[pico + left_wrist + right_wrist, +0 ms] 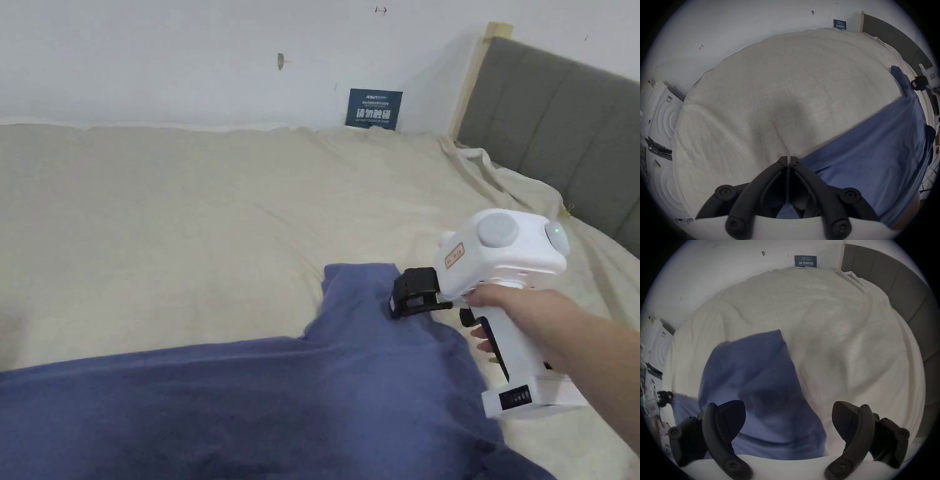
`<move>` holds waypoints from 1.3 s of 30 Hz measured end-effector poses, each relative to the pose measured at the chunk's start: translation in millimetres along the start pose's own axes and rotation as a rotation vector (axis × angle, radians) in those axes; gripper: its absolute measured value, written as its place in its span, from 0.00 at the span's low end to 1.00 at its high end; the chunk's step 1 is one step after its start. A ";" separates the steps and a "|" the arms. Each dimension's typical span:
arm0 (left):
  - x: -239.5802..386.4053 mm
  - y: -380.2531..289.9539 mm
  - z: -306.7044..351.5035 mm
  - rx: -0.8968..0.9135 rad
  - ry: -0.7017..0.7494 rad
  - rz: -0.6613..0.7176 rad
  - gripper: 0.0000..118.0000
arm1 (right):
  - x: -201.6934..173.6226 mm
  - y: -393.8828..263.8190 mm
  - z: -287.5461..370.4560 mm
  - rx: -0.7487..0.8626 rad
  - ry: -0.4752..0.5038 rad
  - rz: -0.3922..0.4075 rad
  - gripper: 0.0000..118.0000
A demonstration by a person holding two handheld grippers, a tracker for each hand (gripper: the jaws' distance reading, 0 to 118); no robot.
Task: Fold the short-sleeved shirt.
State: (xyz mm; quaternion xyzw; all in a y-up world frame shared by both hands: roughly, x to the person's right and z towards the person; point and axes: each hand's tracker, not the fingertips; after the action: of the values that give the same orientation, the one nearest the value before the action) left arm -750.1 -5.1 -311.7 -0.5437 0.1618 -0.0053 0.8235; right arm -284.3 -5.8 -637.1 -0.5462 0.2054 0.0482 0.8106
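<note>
Short-sleeved shirt [262,400], blue, lies spread on the bed [187,219] over a cream cover, near edge of the bed, one sleeve [362,294] sticking out toward the far side. Right gripper [409,299] sits at that sleeve's edge, held by a hand [519,306]; in the right gripper view its fingers [724,423] are spread wide apart with the blue cloth lying between and under them, gripping nothing. Left gripper [788,160] is at the shirt's other end; its fingers look pressed together, a thin strip of blue cloth seems caught between them, so likely pinching the hem or an edge, though the contact is partly hidden. Shirt body looks mostly flat, no fold visible yet. Step in hand, as a judgement: early, laying out or setting up the first fold, with the right side about to take the sleeve. Next move calls for closing the right fingers on the sleeve edge, then carrying it inward across the body while the left keeps its end taut. Risk: grabbing the bed cover along with the cloth.
</note>
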 end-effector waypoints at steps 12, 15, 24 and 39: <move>-1.8 2.5 6.3 -0.010 0.013 0.045 0.03 | -23.9 -17.9 32.6 0.081 -0.013 0.147 0.01; -9.8 -2.5 23.1 0.013 -0.034 0.104 0.03 | -13.0 -26.7 63.8 0.126 0.088 0.112 0.01; -33.3 -61.9 113.1 0.209 -0.146 0.154 0.03 | 24.9 -110.5 173.5 0.167 0.243 -0.023 0.01; -10.8 -236.3 119.1 0.143 -0.363 0.404 0.03 | 58.6 -306.7 159.4 0.085 0.226 -0.158 0.02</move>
State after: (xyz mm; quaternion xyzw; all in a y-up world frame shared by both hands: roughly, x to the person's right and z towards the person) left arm -688.4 6.8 -54.5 -0.4332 0.1158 0.2452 0.8596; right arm -93.4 7.6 -343.4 -0.5278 0.2537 -0.0864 0.8060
